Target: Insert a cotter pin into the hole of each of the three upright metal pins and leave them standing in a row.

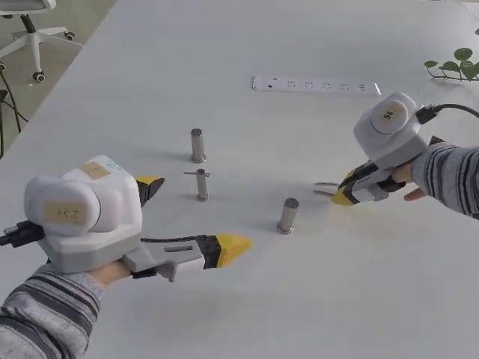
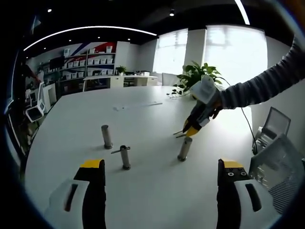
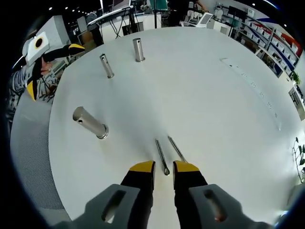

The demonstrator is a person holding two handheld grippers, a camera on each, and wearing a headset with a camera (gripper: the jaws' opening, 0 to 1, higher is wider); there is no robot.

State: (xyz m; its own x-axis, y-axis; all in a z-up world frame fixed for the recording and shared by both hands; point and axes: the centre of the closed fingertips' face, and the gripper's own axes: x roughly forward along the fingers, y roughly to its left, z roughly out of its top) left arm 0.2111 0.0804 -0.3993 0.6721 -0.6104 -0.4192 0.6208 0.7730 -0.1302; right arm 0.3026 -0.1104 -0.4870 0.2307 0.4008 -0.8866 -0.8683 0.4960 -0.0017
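Three upright metal pins stand on the white table (image 1: 247, 299). The far pin (image 1: 197, 145) and the near right pin (image 1: 288, 215) are bare. A cotter pin runs through the middle pin (image 1: 202, 184). Two loose cotter pins (image 1: 325, 188) lie flat to the right, shown close as one (image 3: 161, 153) and the other (image 3: 177, 148). My right gripper (image 3: 164, 168) sits low at their near ends, jaws narrowly apart, with one pin's loop in the gap. My left gripper (image 2: 161, 166) hovers wide open before the three pins (image 2: 125, 157), holding nothing.
A white power strip (image 1: 314, 84) lies across the far side of the table. A potted plant (image 1: 456, 66) is at the right edge. An office chair (image 1: 30, 30) stands on the floor beyond the left edge. The table's near side is bare.
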